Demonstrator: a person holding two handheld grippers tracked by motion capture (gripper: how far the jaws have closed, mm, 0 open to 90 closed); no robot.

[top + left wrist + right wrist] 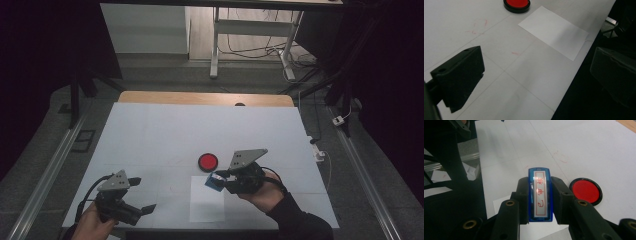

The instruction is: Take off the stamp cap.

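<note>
The right gripper (540, 200) clamps a blue stamp (540, 195) by its sides, face up, over the white paper (206, 205) beside the red ink pad (207, 161), likely ready for stamping. The left gripper (141, 195) waits wide open and empty near the bench (150, 135) edge.

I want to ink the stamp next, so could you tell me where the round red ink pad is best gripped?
Take the ink pad by its black rim, from straight above, jaws across its width: it lies flat and low on the table, so only the rim offers grip.
</note>
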